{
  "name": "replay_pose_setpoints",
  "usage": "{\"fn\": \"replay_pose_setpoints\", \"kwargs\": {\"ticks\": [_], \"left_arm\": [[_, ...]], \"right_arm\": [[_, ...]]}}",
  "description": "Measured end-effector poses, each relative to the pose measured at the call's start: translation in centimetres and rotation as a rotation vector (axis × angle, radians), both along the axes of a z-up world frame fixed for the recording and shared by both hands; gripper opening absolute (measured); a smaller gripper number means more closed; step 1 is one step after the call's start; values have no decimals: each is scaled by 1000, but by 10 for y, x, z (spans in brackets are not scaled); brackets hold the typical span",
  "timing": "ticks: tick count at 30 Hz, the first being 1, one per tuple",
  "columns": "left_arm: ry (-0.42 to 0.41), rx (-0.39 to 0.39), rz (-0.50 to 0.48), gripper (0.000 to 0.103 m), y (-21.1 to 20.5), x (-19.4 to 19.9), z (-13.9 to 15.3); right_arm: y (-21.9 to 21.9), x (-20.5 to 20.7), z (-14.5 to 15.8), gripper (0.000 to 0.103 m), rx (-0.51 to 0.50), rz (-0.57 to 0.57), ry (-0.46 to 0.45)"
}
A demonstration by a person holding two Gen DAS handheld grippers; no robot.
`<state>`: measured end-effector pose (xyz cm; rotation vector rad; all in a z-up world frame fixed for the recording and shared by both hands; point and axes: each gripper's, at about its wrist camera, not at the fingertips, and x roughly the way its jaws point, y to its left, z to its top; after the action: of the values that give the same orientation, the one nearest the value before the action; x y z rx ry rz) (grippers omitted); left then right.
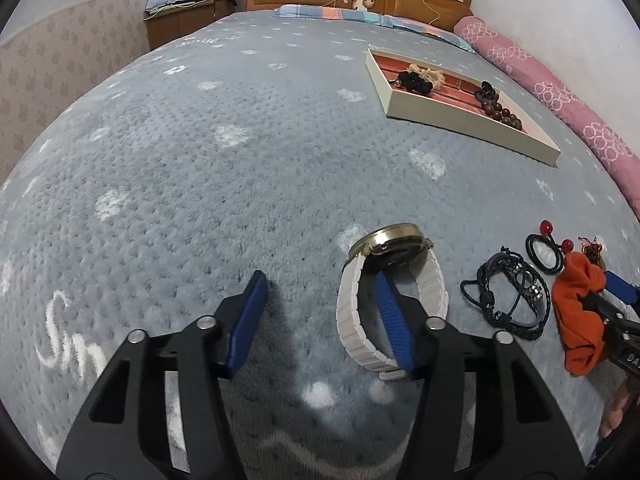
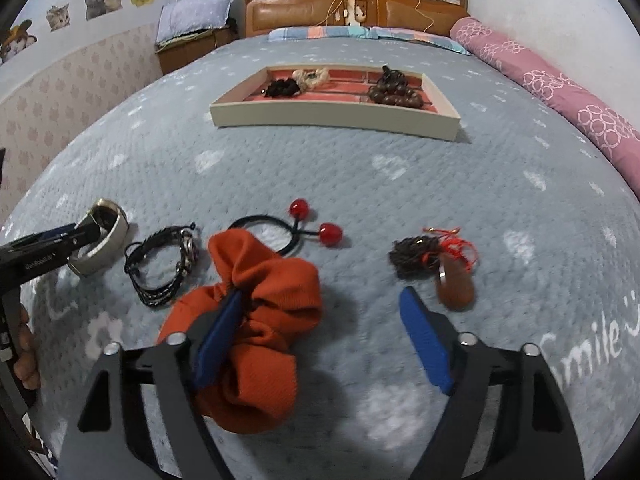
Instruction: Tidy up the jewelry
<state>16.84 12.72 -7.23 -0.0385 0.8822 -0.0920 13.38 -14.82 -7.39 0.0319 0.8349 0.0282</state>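
Observation:
A gold-cased watch with a white band [image 1: 390, 280] stands on its edge on the blue-grey bedspread. My left gripper [image 1: 320, 280] is open. Its right finger [image 1: 394, 320] reaches through the band's loop, and its left finger [image 1: 248, 312] stands clear of the band on the outside. My right gripper [image 2: 323, 294] is open too. Its left finger [image 2: 222, 330] is tucked into an orange scrunchie [image 2: 264, 320], and its right finger [image 2: 426, 340] is out over bare bedspread. The cream tray [image 2: 332, 118] with a red lining lies farther up the bed and holds dark and cream scrunchies and brown beads.
Between watch and scrunchie lies a black braided bracelet [image 2: 160, 268]. Behind the scrunchie is a black hair tie with red beads [image 2: 304, 226]. To its right lies a red cord with a brown pendant [image 2: 448, 268]. A pink rolled blanket [image 2: 560, 92] lines the bed's right edge.

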Motion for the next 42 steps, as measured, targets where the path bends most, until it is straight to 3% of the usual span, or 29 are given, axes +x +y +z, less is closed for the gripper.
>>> {"fn": "replay_pose_setpoints", "kwargs": {"ticks": [2, 9, 14, 21, 31, 42], "left_arm": [[1, 0, -2, 43, 0, -2, 0], [7, -14, -6, 19, 2, -4, 0], [6, -21, -20, 4, -1, -5, 0], [-12, 17, -23, 3, -9, -8, 4], [-51, -4, -10, 3, -18, -6, 23], [-156, -17, -53, 3, -48, 33, 78]], "right_arm": [[1, 1, -1, 68, 0, 0, 4], [-1, 3, -2, 36, 62, 41, 8], [-2, 3, 0, 25, 97, 71, 1], [-18, 5, 9, 16, 158, 82, -28], [-44, 19, 36, 14, 181, 107, -105], [-76, 57, 63, 14, 161, 76, -174]]}}
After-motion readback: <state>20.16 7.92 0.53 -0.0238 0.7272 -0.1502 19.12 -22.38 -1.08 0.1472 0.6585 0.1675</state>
